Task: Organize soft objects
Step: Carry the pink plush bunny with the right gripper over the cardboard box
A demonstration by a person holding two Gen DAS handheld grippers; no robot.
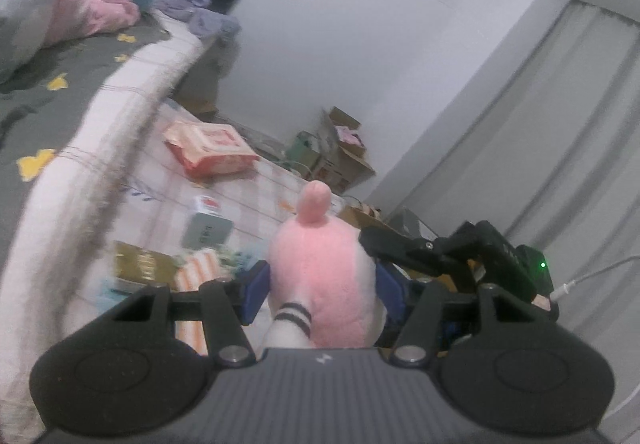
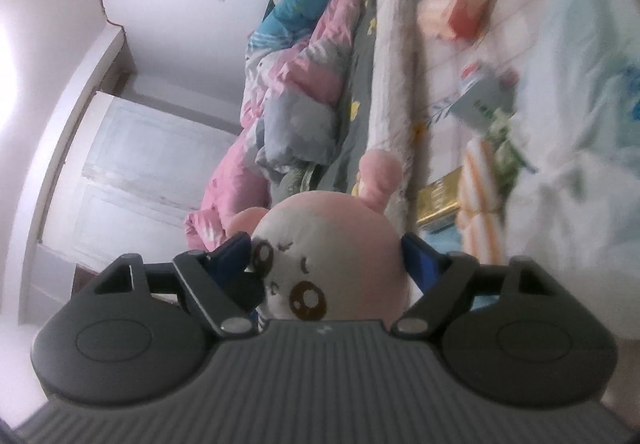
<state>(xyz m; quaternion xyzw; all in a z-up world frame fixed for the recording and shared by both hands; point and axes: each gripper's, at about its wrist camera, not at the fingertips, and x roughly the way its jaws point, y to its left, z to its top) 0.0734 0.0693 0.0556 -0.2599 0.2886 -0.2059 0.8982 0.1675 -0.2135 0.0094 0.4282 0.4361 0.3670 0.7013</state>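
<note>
Both grippers grasp one pink plush [image 1: 324, 276]: the left gripper [image 1: 320, 284] clamps its body, the right gripper [image 2: 328, 264] its head. The plush is held up near the bed [image 1: 80, 84], with a red pack [image 1: 208, 150] farther off on the checked cloth [image 1: 256, 180].

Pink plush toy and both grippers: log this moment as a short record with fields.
held item: pink plush toy, white face with brown eyes seen from the right wrist view
left gripper: blue pads pressed on the toy's body from both sides
right gripper: pads against the sides of the toy's head
toy position: lifted, in front of the bed's edge
bed: grey sheet with yellow shapes, pink quilt bunched on it
lower surface: red and white packet on a checked cloth
</note>
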